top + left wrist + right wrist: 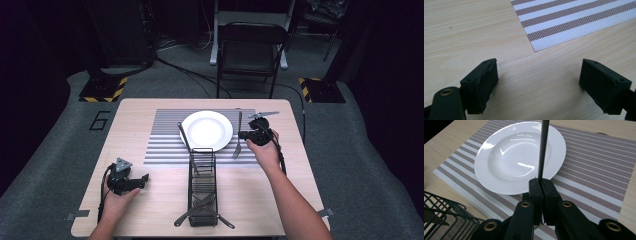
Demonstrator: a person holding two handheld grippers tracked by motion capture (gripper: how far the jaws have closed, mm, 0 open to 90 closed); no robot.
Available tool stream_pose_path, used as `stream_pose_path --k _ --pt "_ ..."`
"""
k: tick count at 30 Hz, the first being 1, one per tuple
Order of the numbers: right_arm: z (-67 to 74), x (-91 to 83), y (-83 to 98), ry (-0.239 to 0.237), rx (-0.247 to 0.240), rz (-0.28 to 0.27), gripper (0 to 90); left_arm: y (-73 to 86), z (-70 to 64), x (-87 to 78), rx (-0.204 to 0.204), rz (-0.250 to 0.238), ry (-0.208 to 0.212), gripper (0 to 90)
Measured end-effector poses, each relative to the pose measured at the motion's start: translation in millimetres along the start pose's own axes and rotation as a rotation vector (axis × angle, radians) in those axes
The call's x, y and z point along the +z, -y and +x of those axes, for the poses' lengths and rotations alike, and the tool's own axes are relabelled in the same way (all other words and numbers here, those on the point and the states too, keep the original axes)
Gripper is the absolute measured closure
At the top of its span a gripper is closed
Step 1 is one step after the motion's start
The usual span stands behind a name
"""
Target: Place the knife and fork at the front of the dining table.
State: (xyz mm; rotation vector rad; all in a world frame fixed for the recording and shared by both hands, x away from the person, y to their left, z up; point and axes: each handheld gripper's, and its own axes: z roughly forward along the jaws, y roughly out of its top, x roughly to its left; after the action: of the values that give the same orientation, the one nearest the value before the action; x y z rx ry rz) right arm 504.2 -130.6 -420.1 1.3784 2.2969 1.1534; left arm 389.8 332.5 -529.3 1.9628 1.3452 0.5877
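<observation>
My rig works at one pale wooden table [140,210], marked with a dark "6" [100,120] near its far left corner; one folding chair [250,50] stands behind it. One striped placemat [165,145] carries one white plate [206,129]. In front of the mat sits one black wire caddy [202,187] with a utensil leaning out toward the plate and two handles poking from its near end. My right gripper [541,185] is clamped on the handle of one fork [238,142], which hangs just right of the plate, above the mat. My left gripper [539,80] rests over bare wood by the mat's corner, jaws spread wide and holding nothing.
</observation>
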Motion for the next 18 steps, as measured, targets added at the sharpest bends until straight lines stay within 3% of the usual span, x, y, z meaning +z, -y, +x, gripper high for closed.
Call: stream_pose_path --k 8,12,18 --pt "-11.4 10.8 5.1 0.017 0.025 0.026 87.9 -0.1 -0.1 0.1 0.000 0.000 -0.001 15.1" --pt "-18.7 15.7 5.5 0.010 0.092 0.021 87.9 -0.1 -0.2 0.2 -0.002 -0.001 -0.001 15.1" --pt "-27.0 24.6 5.3 0.009 0.139 0.006 87.8 -0.2 -0.4 0.3 -0.003 -0.001 -0.002 15.1"
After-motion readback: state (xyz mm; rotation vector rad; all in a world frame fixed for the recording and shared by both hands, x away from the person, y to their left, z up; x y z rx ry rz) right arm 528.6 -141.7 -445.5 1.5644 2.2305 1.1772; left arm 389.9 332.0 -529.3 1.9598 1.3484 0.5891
